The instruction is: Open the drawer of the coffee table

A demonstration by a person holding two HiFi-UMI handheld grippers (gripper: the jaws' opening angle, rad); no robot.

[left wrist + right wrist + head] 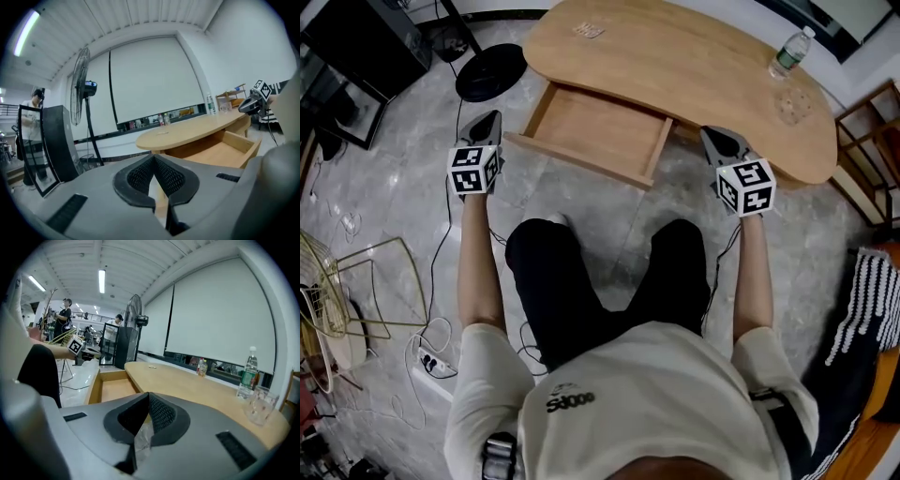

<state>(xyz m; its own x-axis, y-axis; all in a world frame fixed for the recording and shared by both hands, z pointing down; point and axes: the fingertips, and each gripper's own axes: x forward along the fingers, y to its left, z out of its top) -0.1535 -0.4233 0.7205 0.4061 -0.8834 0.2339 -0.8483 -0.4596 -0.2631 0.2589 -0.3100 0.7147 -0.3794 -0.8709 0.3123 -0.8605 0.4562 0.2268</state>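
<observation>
The light wooden coffee table (675, 66) has its drawer (595, 131) pulled out toward me, and the drawer is empty. My left gripper (487, 120) hovers off the drawer's left front corner, touching nothing. My right gripper (717, 139) hangs by the drawer's right front corner, also clear of it. In the left gripper view its jaws (153, 159) are shut with nothing between them, and the open drawer (220, 150) lies ahead. In the right gripper view its jaws (149, 401) are shut and empty too, with the drawer (115, 387) to the left.
A water bottle (790, 52) and a clear glass (789, 105) stand at the table's right end. A fan's black base (490, 72) sits on the floor at the table's left. A wire stool (356, 291), cables and a power strip (436, 364) lie at my left.
</observation>
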